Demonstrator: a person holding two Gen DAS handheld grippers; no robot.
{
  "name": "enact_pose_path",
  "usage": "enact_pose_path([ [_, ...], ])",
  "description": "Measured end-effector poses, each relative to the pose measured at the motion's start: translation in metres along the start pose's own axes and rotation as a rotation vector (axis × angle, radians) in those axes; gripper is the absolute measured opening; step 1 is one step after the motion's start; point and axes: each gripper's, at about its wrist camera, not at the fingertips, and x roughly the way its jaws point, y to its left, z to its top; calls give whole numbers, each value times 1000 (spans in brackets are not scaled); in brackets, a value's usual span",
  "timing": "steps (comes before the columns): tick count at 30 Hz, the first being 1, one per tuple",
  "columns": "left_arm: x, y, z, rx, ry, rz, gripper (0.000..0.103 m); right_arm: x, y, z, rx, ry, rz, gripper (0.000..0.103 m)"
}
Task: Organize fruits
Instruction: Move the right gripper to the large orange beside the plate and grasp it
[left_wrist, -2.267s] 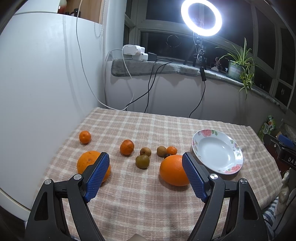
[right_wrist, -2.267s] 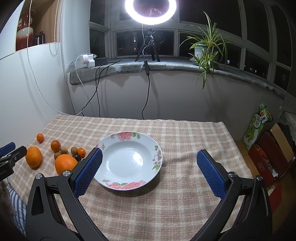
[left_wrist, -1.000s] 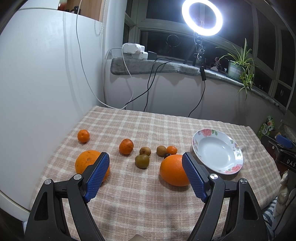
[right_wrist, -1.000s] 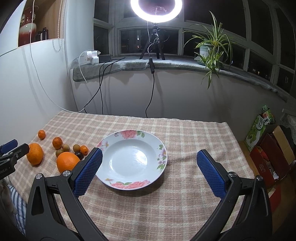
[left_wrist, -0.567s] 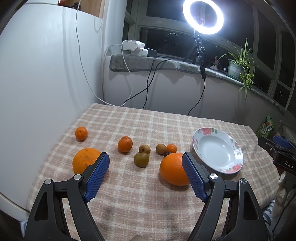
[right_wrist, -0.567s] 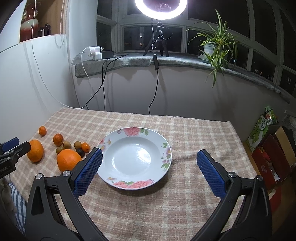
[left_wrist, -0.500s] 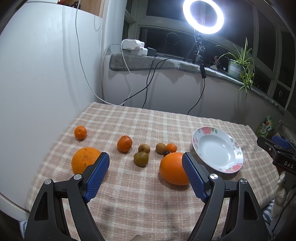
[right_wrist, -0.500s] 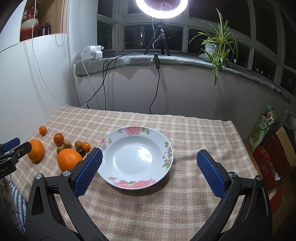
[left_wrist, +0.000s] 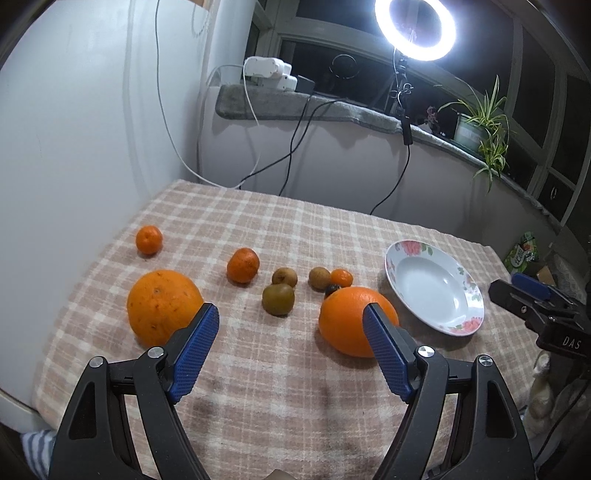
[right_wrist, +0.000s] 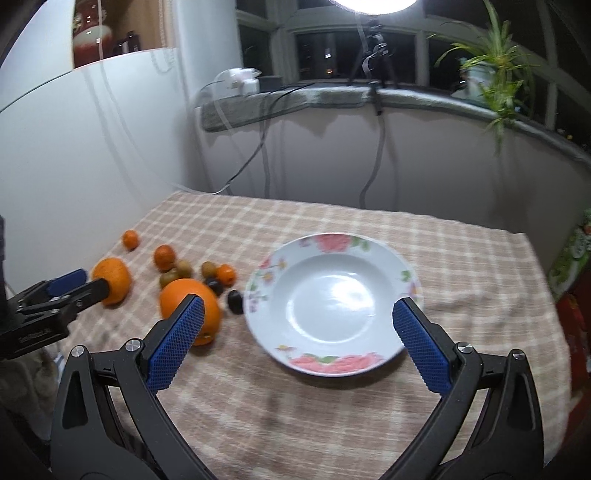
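Left wrist view: wide-open left tool (left_wrist: 290, 345) hovers between two oranges (left_wrist: 162, 304).

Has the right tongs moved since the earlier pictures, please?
Yes. The right tongs has moved forward and down toward the plate, which now looms larger between its open fingers, against the fixed windowsill.

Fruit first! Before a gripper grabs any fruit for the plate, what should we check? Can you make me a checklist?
1. Plate has nothing in it: ok.
2. Left gripper open and holding nothing: ok.
3. Right gripper open and holding nothing: ok.
4. Big orange near the plate has room around it: not ok, a small dark fruit sits right behind it.
5. Other big orange stands apart from the rest: ok.
6. Right wrist picture sharp enough to aim: not ok, it is blurred.
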Motion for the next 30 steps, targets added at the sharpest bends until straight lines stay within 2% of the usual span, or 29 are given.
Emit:
enact_pose_path([
  [10, 19, -9, -13, -2, 67, -99, 75, 31, 27, 8, -65, 94, 172, 100],
  [11, 21, -10, -14, -4, 74, -108, 75, 36, 33, 10, -83, 113, 199, 98],
  [13, 26, -12, -17, -9, 90, -127, 74, 43, 42, 12, -105, 144, 240, 90],
  [17, 34, -14, -21, -15, 116, -152, 71, 64, 51, 16, -137, 210, 302, 87],
  [19, 38, -14, -23, -21, 125, -164, 70, 73, 54, 17, -146, 242, 335, 81],
  [21, 41, -14, -24, -24, 131, -167, 69, 82, 58, 18, -154, 280, 369, 79],
  [30, 53, -15, -23, -24, 143, -178, 69, 107, 72, 18, -204, 355, 405, 79],
])
